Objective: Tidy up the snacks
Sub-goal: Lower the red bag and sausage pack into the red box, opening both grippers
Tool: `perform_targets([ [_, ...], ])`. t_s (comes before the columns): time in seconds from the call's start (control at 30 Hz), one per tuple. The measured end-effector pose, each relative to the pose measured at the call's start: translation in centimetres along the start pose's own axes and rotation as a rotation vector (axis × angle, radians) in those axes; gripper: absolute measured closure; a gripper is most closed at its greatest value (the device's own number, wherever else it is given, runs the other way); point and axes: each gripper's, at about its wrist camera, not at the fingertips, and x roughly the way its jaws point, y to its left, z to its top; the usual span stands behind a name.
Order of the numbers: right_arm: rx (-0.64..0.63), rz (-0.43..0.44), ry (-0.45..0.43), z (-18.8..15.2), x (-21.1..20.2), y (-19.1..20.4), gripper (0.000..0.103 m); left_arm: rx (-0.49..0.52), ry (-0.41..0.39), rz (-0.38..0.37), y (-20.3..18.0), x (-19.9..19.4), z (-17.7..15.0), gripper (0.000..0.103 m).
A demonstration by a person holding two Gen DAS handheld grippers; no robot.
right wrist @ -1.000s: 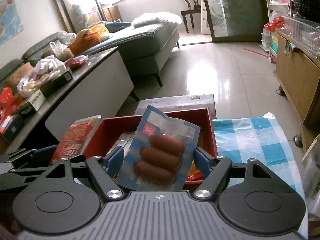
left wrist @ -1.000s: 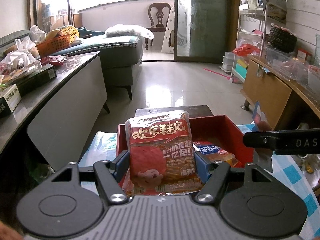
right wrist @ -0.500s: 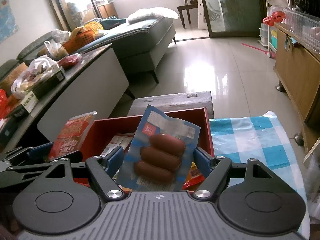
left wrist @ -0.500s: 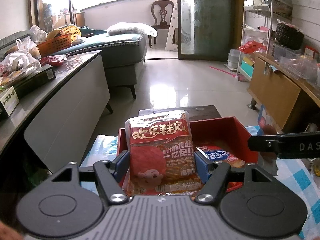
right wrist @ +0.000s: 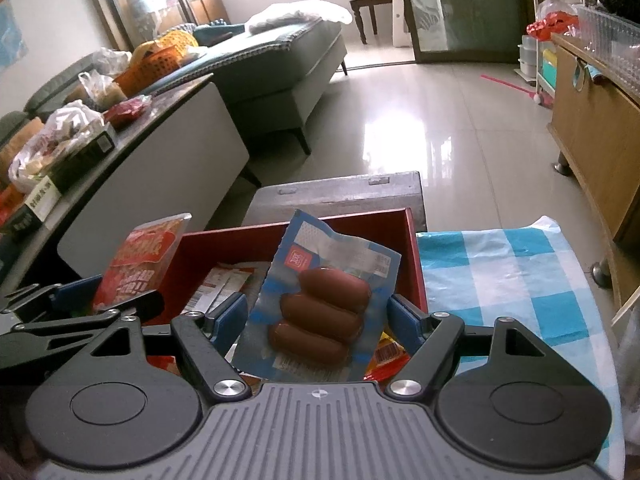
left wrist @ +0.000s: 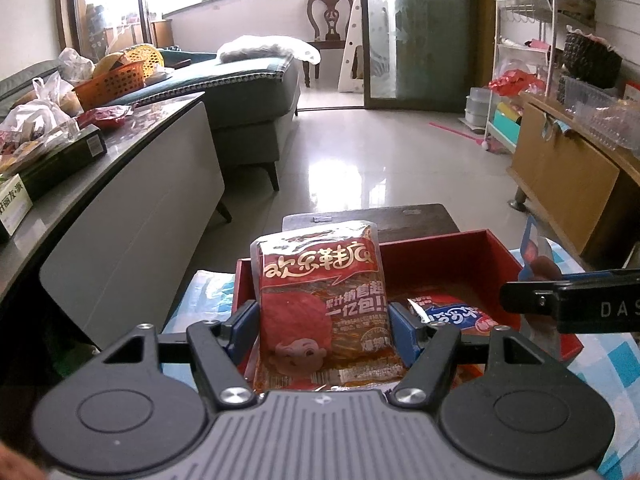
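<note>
Floor tiles [left wrist: 340, 168] spread pale and glossy across the room, with a grey-green sofa [left wrist: 248, 92] at the far left and a long grey counter [left wrist: 120, 208] beside it, loaded with plastic bags, boxes and an orange basket [left wrist: 110, 88]. Along the right wall stands a wooden cabinet [left wrist: 568, 184]. Nearer, the bench wears a blue-and-white checked cloth [right wrist: 500, 272], and on it sits an open red box [right wrist: 412, 256], its far wall close to a dark low stool [right wrist: 340, 196]. Inside the box lie loose snack packets, among them a blue-and-red one [left wrist: 456, 316] just right of the left tool. Both tools hang over the box, angled downward. The left gripper [left wrist: 324, 332] has its jaws partly closed on a red snack packet [left wrist: 320, 300] printed with a cartoon face; the blue pads press its two side edges and the packet stands upright, above the left part of the box. The right gripper [right wrist: 316, 316] has its jaws set wider, closed on a blue sausage pack [right wrist: 320, 308] that shows three brown sausages through its clear window; the pack tilts a little to the right and is held above the middle of the box. In the right wrist view the left tool and its red packet show at the left edge; in the left wrist view one black finger of the right tool crosses the right edge.
</note>
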Motion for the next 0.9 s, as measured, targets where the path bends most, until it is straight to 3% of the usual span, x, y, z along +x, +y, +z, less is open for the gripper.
perform_targets([
  [0.9,-0.037,-0.022,0.076,0.2,3.8,0.4,0.021,0.010,0.065,0.038,-0.5,3.7,0.0,0.040],
])
